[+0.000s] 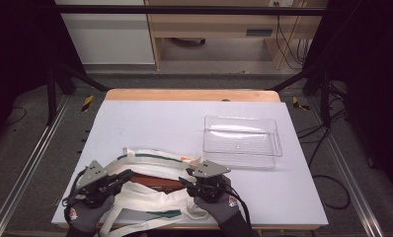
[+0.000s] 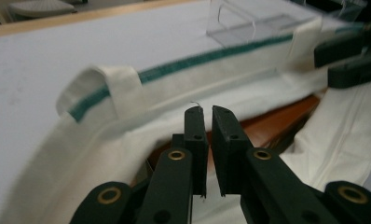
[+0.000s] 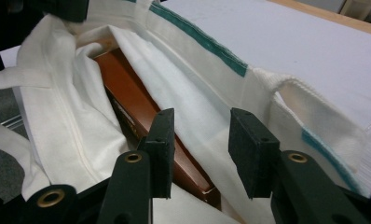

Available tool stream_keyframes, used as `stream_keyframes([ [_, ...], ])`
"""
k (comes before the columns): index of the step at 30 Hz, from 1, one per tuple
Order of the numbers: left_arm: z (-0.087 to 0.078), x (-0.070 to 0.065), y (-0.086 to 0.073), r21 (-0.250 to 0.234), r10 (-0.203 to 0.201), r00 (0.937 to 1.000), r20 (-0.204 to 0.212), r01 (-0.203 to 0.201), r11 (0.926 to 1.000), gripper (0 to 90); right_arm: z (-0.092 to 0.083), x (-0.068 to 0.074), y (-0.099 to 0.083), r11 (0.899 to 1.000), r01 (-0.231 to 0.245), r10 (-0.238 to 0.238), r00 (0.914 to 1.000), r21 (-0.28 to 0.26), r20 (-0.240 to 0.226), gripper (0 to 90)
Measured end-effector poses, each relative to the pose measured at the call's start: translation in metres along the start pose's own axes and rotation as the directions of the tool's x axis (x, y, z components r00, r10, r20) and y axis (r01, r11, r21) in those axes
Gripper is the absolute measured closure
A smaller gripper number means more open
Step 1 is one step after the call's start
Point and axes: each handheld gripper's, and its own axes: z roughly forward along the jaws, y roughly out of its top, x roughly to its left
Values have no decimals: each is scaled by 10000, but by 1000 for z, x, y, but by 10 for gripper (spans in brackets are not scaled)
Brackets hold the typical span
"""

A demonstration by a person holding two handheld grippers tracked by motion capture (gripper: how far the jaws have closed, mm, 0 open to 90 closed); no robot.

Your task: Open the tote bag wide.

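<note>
your left gripper (image 1: 121, 177) sits at the lower left of the high view, at the left end of the white cloth bag (image 1: 150, 195) that lies along the near edge of the bench (image 1: 150, 123). in the left gripper view its jaws rise from the bottom centre with just a thin slit between them and nothing clamped there, so it is closed on nothing; a fine thread shows at one tip. past the tips you see the bag's rim with its green stripe (image 2: 207, 58) and a looped handle (image 2: 104, 91) toward the left of that frame.

your right gripper (image 1: 187, 181) is at the lower centre of the high view, at the bag's right end. in the right gripper view its jaws stand apart, gripping nothing, and they point into the bag's open mouth. the brown box (image 3: 141, 116) lies inside the bag, slanting from the upper left of that frame down toward the bottom centre, with its near end between the two jaws and the pads not pressing on it.

the clear plastic tray (image 1: 242, 141) stands on the bench to the right of centre in the high view, just beyond the bag.
</note>
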Motion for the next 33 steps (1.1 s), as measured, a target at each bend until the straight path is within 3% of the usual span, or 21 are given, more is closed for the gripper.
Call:
stream_keyframes([
  [3,10,-2,-9,444,90,9999,-47,-88,9990,839,3,-2,-3,9999,-33,31,9999,165,105,607],
  [9,13,-2,-13,457,-105,9999,74,101,9989,839,13,-4,-10,9987,20,-36,9995,508,311,603],
  [14,14,-2,-13,517,-204,9996,178,194,9985,838,16,-4,-12,9989,-15,-6,9989,460,463,633],
  [18,14,-2,-14,660,-226,9994,266,208,9976,846,17,-6,-12,9987,-50,22,9984,498,569,764],
  [23,9,-5,-19,1068,19,9997,262,-47,9943,868,16,-8,-10,9990,-44,13,9977,450,672,855],
  [27,6,-7,-30,1485,172,9992,362,-224,9887,879,16,-12,-8,9993,-272,247,9956,265,903,867],
  [33,9,-8,-37,1785,102,9992,389,-169,9838,890,18,-15,-9,9983,-573,579,9882,-81,1416,866],
])
